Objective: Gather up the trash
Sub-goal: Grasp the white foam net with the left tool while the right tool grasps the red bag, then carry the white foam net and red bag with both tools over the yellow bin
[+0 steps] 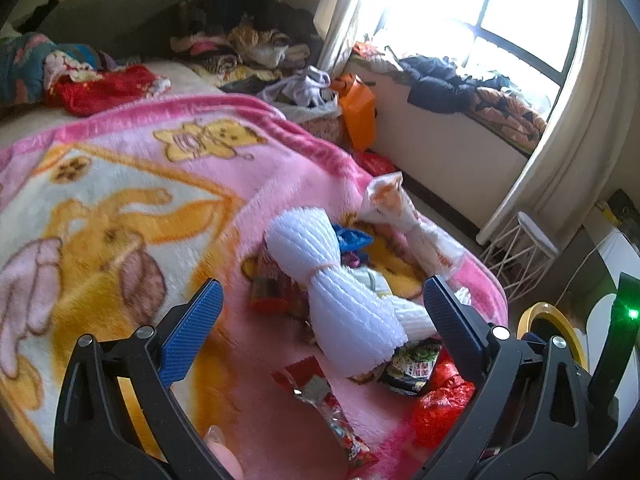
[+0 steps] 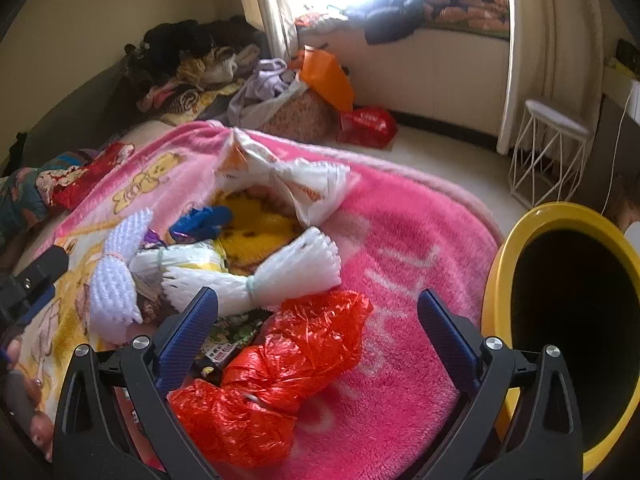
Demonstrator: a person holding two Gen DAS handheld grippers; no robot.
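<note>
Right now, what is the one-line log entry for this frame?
left gripper: open, over white foam net | right gripper: open, over red plastic bag | yellow bin: beside bed

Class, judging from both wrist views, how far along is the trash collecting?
Nothing looks binned yet. Both claws, left claw and right claw, are open and hold nothing. The red plastic bag, white foam nets and snack wrapper lie on the pink blanket; the yellow bin stands beside it.
</note>
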